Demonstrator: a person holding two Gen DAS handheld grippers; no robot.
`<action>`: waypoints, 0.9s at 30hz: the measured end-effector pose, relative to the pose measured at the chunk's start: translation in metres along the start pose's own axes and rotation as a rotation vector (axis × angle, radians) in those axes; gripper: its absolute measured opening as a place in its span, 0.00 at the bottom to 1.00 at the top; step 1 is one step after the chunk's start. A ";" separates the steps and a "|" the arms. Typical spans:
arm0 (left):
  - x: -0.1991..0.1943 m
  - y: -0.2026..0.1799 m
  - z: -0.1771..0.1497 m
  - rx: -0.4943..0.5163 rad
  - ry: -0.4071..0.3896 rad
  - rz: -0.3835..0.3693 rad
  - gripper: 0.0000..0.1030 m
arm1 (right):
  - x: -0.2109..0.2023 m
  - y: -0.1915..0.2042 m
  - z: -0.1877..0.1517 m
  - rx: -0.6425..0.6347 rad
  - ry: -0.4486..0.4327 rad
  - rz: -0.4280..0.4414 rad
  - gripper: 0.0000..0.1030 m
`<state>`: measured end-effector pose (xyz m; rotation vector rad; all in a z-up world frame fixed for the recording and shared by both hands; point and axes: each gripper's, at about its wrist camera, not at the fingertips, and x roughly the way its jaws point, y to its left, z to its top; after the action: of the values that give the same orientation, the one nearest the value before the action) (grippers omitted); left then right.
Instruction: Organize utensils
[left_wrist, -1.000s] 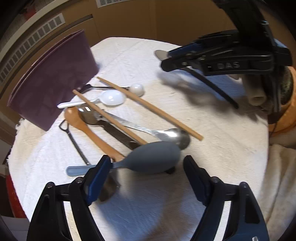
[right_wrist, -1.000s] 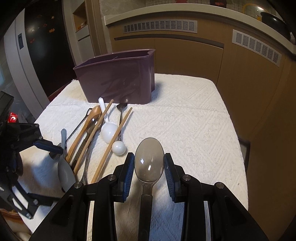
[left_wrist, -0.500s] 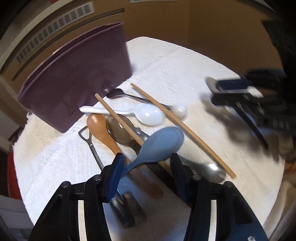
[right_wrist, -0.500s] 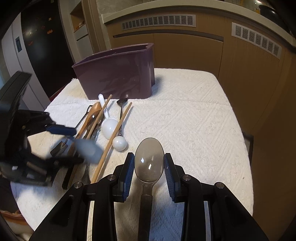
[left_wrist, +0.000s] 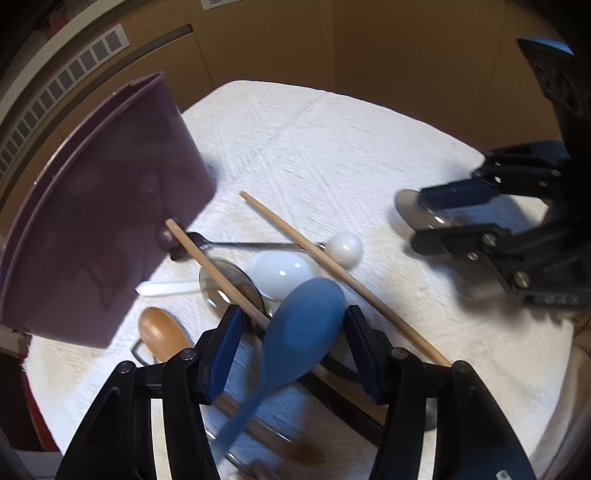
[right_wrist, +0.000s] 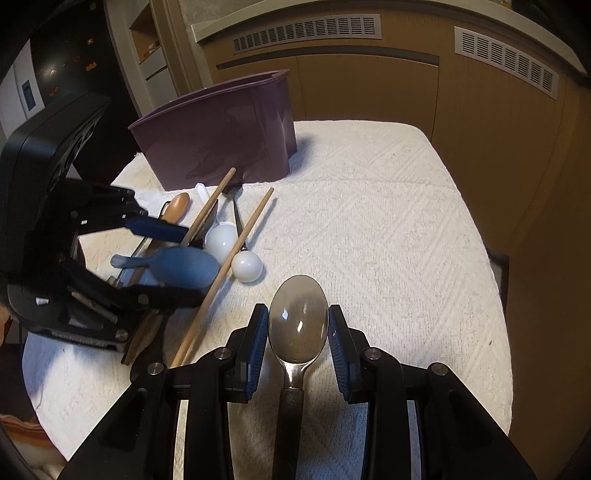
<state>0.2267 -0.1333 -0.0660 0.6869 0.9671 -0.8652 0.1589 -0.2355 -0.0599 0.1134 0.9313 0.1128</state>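
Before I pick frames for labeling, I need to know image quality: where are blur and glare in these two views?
Left wrist view: the blue spoon smears along its handle, and the right gripper looks soft; the bin bends from fisheye. Right wrist view: sharper; small highlights sit on the metal spoon; the left gripper is blurred.

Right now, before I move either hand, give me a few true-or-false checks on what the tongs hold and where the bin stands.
1. The left tongs carry a blue spoon. True.
2. The right tongs are empty. False: a metal spoon sits between them.
3. The purple bin stands upright on the white towel. True.
4. The blue spoon is already in the bin. False: it is above the utensil pile.
5. Both chopsticks lie on the towel. True.
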 end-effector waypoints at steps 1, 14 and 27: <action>0.000 0.003 0.002 -0.018 -0.004 0.007 0.33 | 0.001 0.000 0.000 0.003 0.000 0.000 0.33; -0.094 0.008 -0.065 -0.384 -0.274 0.048 0.09 | -0.019 0.023 0.004 -0.055 -0.049 0.043 0.32; -0.172 0.017 -0.080 -0.542 -0.535 0.133 0.09 | -0.070 0.081 0.037 -0.190 -0.183 0.081 0.32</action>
<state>0.1572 -0.0063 0.0585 0.0410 0.6159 -0.5826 0.1435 -0.1677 0.0290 -0.0142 0.7295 0.2611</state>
